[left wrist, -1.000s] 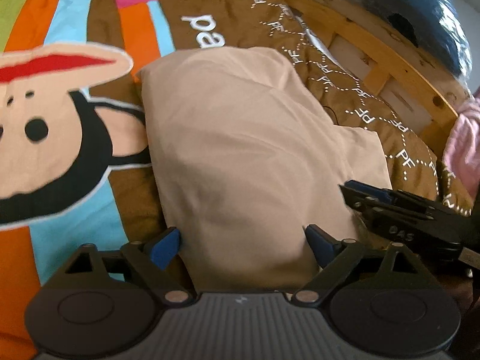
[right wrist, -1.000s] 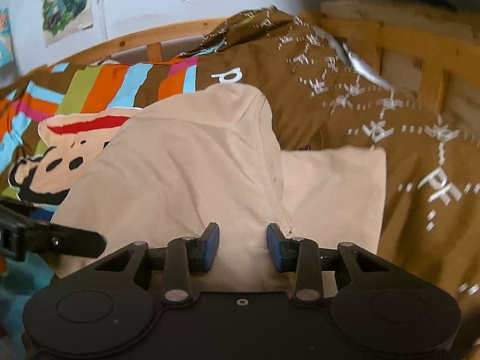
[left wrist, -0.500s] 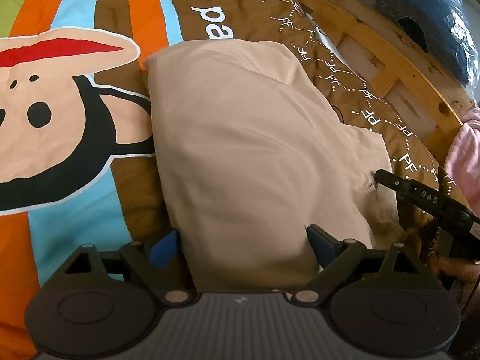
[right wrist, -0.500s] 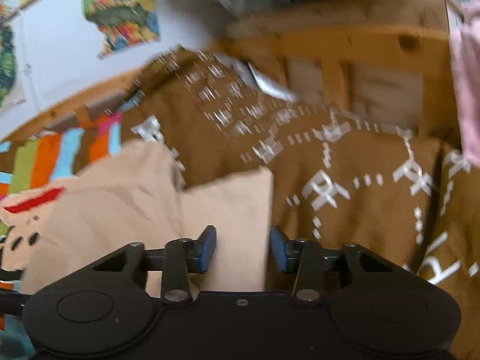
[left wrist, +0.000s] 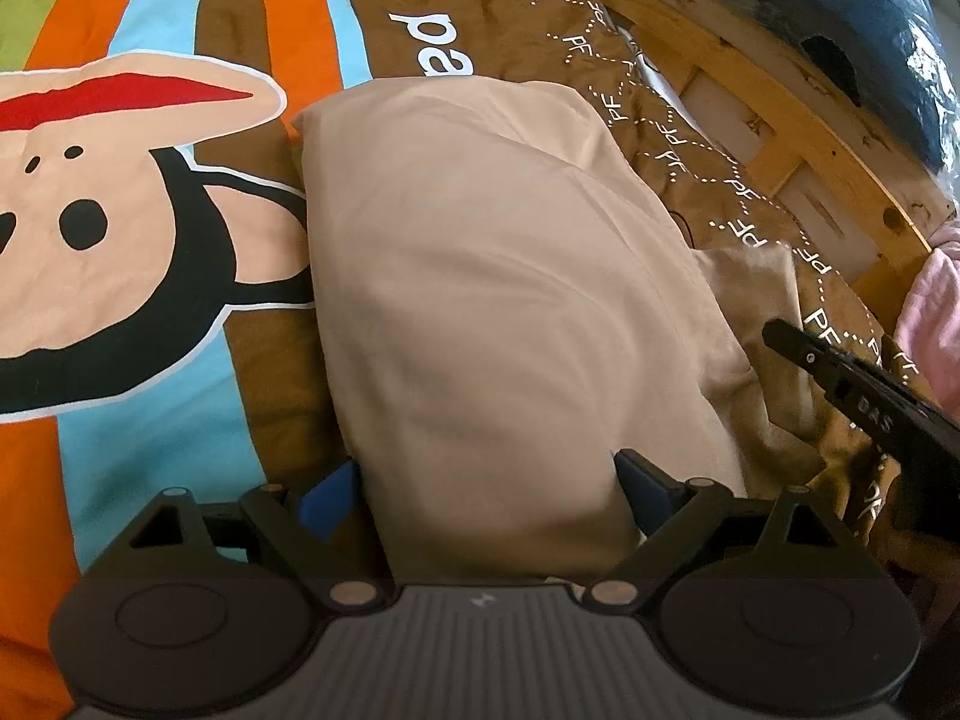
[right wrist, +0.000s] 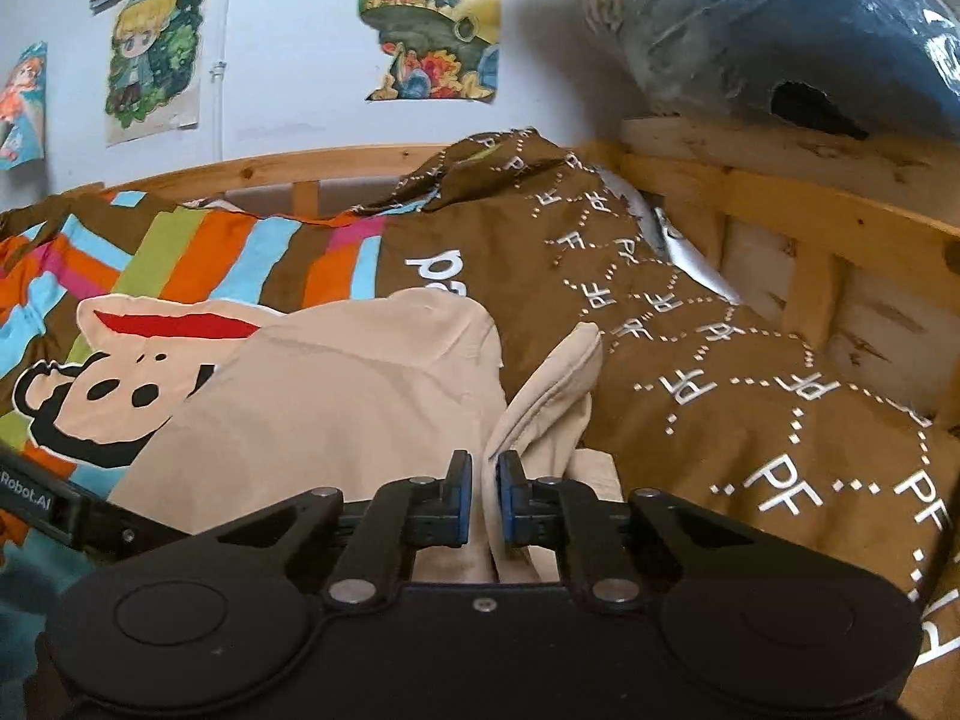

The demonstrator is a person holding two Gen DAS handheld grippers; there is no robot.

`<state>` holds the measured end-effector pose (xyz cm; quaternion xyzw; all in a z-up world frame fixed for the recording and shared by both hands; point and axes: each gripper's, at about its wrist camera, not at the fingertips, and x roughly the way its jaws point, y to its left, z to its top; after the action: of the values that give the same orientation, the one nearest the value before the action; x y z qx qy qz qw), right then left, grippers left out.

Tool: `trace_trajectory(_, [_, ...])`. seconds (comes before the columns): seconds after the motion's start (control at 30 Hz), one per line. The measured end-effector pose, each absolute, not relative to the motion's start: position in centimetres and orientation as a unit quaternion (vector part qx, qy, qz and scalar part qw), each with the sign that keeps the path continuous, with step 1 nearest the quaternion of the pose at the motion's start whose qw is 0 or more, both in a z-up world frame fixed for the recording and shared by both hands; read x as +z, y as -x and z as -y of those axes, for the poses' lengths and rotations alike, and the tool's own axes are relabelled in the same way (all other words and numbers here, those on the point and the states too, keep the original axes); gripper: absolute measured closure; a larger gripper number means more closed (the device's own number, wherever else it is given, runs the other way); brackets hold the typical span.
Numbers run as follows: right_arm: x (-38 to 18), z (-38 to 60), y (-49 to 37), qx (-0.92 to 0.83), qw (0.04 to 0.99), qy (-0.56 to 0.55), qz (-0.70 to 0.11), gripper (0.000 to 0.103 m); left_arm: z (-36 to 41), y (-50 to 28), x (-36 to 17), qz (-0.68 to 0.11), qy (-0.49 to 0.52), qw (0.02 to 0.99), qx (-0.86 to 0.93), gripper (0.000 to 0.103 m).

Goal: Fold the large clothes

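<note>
A beige garment (left wrist: 492, 300) lies partly folded on the bed, and it also shows in the right wrist view (right wrist: 336, 396). My left gripper (left wrist: 486, 495) is open, its blue pads spread on either side of the garment's near end. My right gripper (right wrist: 485, 495) is shut on a loose flap of the beige garment (right wrist: 552, 396) and lifts it up off the bed. The right gripper's body shows at the right of the left wrist view (left wrist: 864, 402).
The garment rests on a brown and striped bedcover with a cartoon monkey face (left wrist: 114, 222). A wooden bed frame (right wrist: 810, 228) runs behind and to the right. A plastic-wrapped blue bundle (right wrist: 798, 30) sits on the frame. Posters (right wrist: 432, 18) hang on the wall.
My right gripper has closed on the garment's right flap and raised it. My left gripper has stayed open at the garment's near end, moving slightly closer.
</note>
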<state>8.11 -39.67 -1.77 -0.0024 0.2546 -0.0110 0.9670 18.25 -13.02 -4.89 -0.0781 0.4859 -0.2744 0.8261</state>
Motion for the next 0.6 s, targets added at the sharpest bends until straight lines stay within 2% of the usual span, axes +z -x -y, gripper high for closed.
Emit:
trace_trajectory(0.1, [-2.2, 41.9, -9.0, -0.059, 0.957, -0.039, -0.283, 0.091, 13.0, -18.3, -5.0, -0.487, 0.077, 0.826, -0.274, 0.009])
trace_trajectory(0.23, [-3.4, 45.2, -9.4, -0.082, 0.934, -0.144, -0.315, 0.074, 12.8, -18.5, -5.1, -0.491, 0.083, 0.823, -0.274, 0.008])
trace_trajectory(0.3, [-3.9, 46.4, -9.5, -0.076, 0.922, -0.202, -0.321, 0.051, 12.7, -18.5, -5.2, -0.491, 0.085, 0.823, -0.274, 0.008])
trace_trajectory(0.37, [-4.3, 46.8, -9.5, -0.065, 0.915, -0.224, -0.329, 0.038, 12.7, -18.5, -5.2, -0.492, 0.086, 0.822, -0.273, 0.008])
trace_trajectory(0.5, [-4.3, 46.2, -9.6, -0.052, 0.915, -0.218, -0.337, 0.028, 12.7, -18.6, -5.2, -0.490, 0.084, 0.823, -0.274, 0.007])
trace_trajectory(0.6, [-4.5, 46.1, -9.7, -0.038, 0.909, -0.227, -0.348, 0.026, 12.7, -18.6, -5.3, -0.491, 0.089, 0.821, -0.277, 0.007])
